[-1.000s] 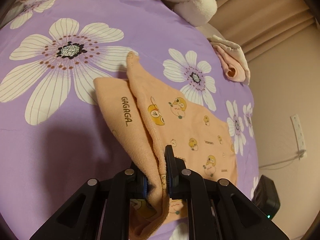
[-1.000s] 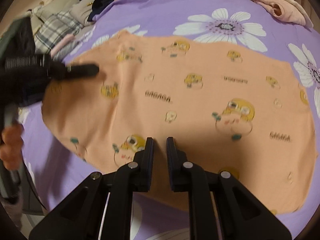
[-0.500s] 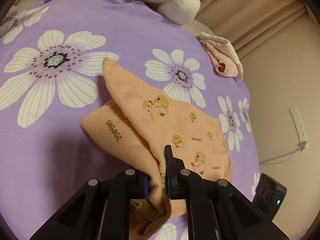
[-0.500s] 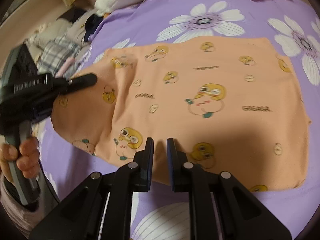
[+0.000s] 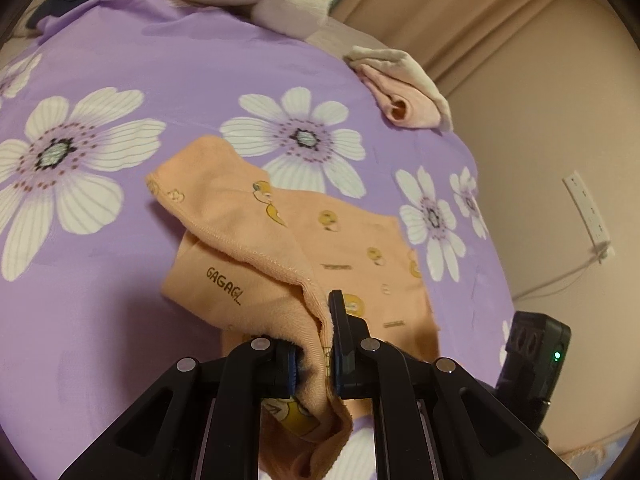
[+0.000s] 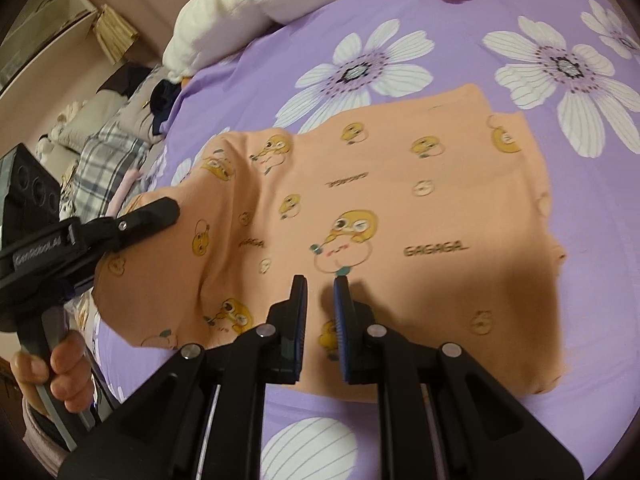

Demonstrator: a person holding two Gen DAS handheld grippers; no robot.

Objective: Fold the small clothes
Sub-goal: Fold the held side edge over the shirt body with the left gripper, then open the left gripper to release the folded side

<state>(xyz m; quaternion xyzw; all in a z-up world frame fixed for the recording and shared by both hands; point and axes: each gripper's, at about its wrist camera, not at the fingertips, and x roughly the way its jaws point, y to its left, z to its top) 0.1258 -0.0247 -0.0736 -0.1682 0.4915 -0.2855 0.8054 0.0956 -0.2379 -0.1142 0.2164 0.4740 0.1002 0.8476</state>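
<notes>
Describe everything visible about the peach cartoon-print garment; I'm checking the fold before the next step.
The peach garment is soft knit-looking cloth printed with yellow cartoon characters and "GAGAGA" lettering. It lies mostly flat on the purple floral bedspread. One stitched edge is lifted and folded over, pinched in the left gripper, so a raised ridge runs from the jaws toward a drooping corner. The right gripper hangs above the cloth with nothing between its nearly closed jaws.

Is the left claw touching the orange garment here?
Touching. The left wrist view shows the left claw with its jaws shut on a bunched edge of the orange garment, the cloth lifting off the purple floral bedsheet.
</notes>
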